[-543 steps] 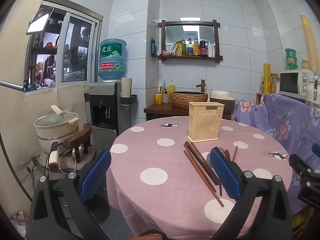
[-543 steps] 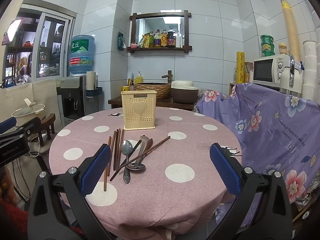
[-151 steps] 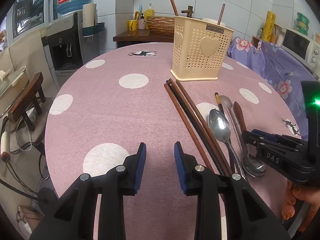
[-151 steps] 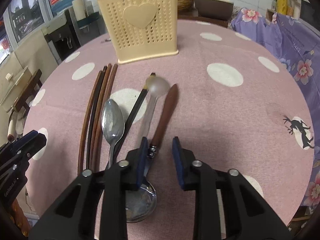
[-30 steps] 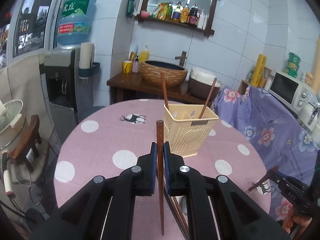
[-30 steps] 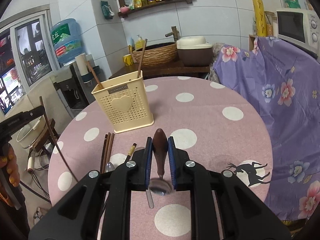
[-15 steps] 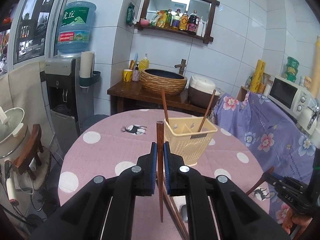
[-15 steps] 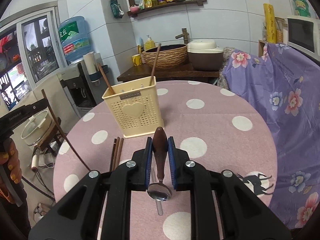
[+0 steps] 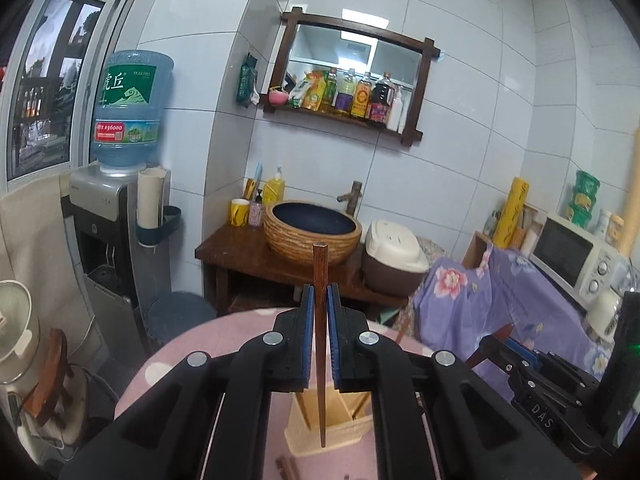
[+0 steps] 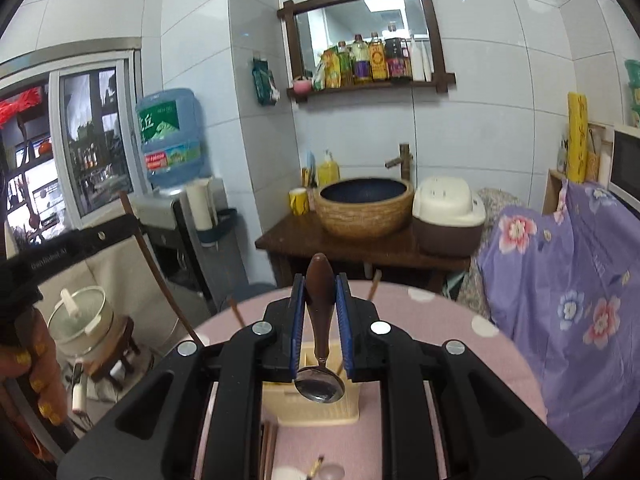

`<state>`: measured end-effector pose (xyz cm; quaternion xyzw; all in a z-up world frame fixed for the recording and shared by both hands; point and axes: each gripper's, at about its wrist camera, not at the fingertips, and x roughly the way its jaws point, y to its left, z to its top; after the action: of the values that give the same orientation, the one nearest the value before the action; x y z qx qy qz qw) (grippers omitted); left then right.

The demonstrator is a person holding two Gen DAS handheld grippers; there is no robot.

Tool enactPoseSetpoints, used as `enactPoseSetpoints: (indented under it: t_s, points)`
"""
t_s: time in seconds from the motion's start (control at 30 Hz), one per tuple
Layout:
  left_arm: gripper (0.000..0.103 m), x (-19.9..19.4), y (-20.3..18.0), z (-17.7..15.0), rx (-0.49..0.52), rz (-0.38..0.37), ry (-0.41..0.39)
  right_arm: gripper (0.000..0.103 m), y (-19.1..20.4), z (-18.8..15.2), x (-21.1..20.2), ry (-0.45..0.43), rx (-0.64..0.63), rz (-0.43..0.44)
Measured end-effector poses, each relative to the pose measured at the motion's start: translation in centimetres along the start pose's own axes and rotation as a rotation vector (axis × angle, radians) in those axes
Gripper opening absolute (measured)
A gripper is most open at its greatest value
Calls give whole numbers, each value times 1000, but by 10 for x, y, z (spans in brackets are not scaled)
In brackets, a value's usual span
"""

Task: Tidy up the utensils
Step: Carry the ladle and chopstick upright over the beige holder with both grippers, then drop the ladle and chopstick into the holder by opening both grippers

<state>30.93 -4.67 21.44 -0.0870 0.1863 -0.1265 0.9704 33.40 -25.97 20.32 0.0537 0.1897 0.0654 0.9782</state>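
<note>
Left hand-held gripper (image 9: 319,308) clamps an upright chopstick (image 9: 319,344) above the cream utensil holder (image 9: 308,436) on the table (image 9: 224,336); right hand-held gripper (image 10: 320,300) pinches a wooden-handled spoon (image 10: 320,364), bowl down, over it.

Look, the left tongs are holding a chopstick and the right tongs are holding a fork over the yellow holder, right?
Not a fork. The right wrist view shows the right tongs shut on a wooden-handled spoon, bowl down, above the yellow holder. The left tongs do hold a chopstick.
</note>
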Motion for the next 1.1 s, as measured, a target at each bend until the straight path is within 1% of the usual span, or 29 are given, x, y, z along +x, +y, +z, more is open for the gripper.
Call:
enactPoseSetpoints:
  t_s: [0.07,0.17,0.27,0.43,0.6,0.67,0.73,0.83,0.9,0.93,0.97,1.0,1.03,1.07,1.1]
  points:
    - [8,15,-2,3,-7,-3,8,16,1,6,16,3,-2,2]
    - [8,36,-4,-4,5,8,3,16,-2,-2,45,33,-2,-2]
    - [8,54,-5,-21,12,-5,27,16,-8,-24,71,78,1,-7]
    - [8,83,3,-57,22,12,96,16,-17,-56,97,144,4,-16]
    - [8,105,13,-86,15,16,176,16,-19,-79,110,184,6,-14]
    - [8,111,16,-96,13,22,199,16,-16,-84,111,180,-4,-20]
    - [4,116,18,-101,19,31,208,16,-17,-88,113,182,-3,-13]
    - [4,119,20,-106,11,20,228,16,-18,-92,116,180,0,-17]
    - [4,116,20,-106,13,31,208,17,-19,-94,115,174,1,-19]
    - [4,113,20,-106,17,34,199,19,-19,-95,113,168,1,-20]
    - [8,109,19,-106,25,34,193,23,-19,-96,111,161,-2,-18]
    - [24,105,18,-107,32,33,188,32,-19,-97,107,144,1,-22]
    - [36,101,17,-108,38,33,183,44,-19,-98,102,128,4,-30]
    - [57,95,18,-110,40,34,174,48,-20,-99,96,114,7,-33]
    - [61,87,20,-112,35,36,160,49,-20,-102,89,100,11,-35]
